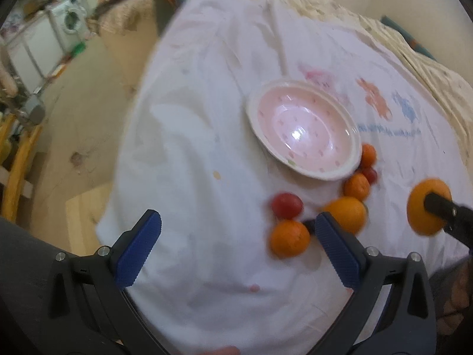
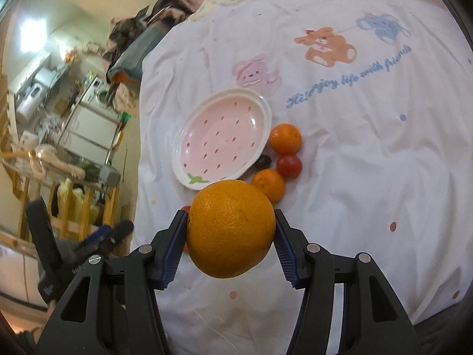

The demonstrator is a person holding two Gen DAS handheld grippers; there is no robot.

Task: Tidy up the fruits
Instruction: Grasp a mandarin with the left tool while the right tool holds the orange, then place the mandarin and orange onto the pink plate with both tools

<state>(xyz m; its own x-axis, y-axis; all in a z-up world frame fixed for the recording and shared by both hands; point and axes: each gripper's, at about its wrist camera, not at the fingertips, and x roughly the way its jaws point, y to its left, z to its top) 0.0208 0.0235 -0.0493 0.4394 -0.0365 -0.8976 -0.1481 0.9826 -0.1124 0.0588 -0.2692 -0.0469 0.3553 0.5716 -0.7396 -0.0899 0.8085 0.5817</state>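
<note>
1. White cloth [image 2: 369, 153], printed with bears and a line of script, covers the surface and carries everything; I cannot tell whether a desk or a bed lies under it.
2. The pink plate [image 2: 189, 159] with seed marks and a cream rim sits empty, tilted a little; its long axis runs from its green leaf mark at the near rim away toward the pink bear.
3. The big orange [image 2: 230, 227], held off the cloth just in front of the plate's near rim, is clamped between the pads of the right gripper [image 2: 230, 236]. It is round, with no clear long axis.
4. My judgement: carry it over the plate's middle, lower until it rests, then release, so it cannot roll off.
5. The left gripper [image 1: 236, 248] hangs wide apart, empty, near the plate's front.
6. Small oranges [image 2: 285, 137] and a red fruit [image 2: 289, 165] lie beside the plate's right rim.
</note>
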